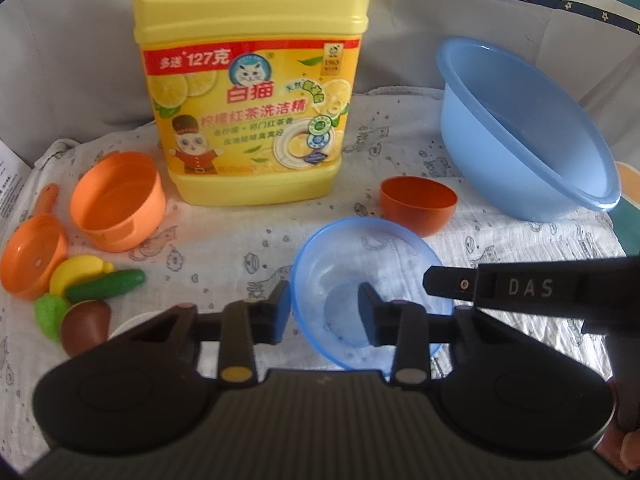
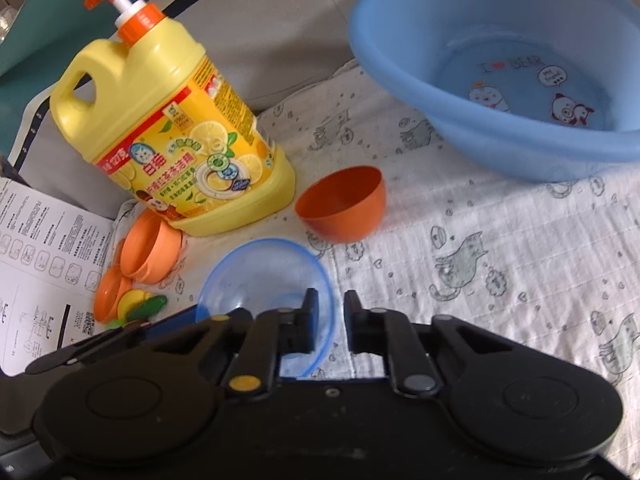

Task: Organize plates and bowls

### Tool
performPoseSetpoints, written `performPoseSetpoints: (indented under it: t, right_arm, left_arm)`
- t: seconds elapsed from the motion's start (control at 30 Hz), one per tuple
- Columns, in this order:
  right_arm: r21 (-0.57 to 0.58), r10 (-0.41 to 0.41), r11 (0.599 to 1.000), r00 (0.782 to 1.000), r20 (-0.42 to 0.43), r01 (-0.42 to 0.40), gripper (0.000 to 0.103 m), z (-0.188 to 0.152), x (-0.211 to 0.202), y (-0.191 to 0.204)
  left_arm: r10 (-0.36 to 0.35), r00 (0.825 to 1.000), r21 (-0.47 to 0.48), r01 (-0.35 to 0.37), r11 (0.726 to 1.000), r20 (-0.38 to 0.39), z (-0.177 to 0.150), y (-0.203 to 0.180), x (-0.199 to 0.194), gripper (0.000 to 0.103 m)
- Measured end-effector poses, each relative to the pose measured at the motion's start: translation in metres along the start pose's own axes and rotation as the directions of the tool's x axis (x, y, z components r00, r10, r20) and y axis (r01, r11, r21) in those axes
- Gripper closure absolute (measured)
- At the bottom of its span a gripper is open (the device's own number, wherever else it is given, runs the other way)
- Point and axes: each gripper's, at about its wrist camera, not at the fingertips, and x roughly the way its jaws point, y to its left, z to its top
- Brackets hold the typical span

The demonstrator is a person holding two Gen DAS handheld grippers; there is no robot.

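Near the cloth's (image 1: pixel 224 248) front edge, the clear blue bowl (image 1: pixel 368 280) sits with both grippers straddling its rim: left gripper (image 1: pixel 324 308) and right gripper (image 2: pixel 331 320), fingers apart. Grasping seems underway; next, close and lift.

Both wrist views look down closely, sharing the clear blue bowl (image 1: pixel 366 292) (image 2: pixel 266 292); detergent jug (image 1: pixel 252 92) (image 2: pixel 176 140) toward 12 o'clock.

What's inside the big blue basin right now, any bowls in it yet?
No bowls in the big blue basin yet. The right wrist view shows only cartoon prints on its floor, possibly some water. The near wall hides a strip of the floor. The clear blue bowl and orange bowl sit on the cloth.
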Motion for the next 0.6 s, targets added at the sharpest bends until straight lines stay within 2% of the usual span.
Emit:
performPoseSetpoints:
  t: [0.13, 0.37, 0.6]
  right_arm:
    - [-0.019, -0.011, 1.000, 1.000, 0.015, 0.011, 0.091, -0.004, -0.002, 0.003]
    - [-0.025, -0.011, 1.000, 1.000, 0.024, 0.011, 0.091, -0.012, -0.024, 0.005]
    - [-0.055, -0.005, 0.998, 0.999, 0.038, 0.007, 0.091, -0.033, -0.059, 0.012]
  left_arm:
    - [0.017, 1.000, -0.009, -0.016, 1.000, 0.002, -0.004, 0.000, -0.003, 0.077]
    - [0.037, 0.999, 0.004, -0.037, 0.999, 0.015, -0.013, -0.012, -0.025, 0.077]
    - [0.037, 0.999, -0.025, -0.036, 0.999, 0.038, -0.031, -0.021, -0.062, 0.077]
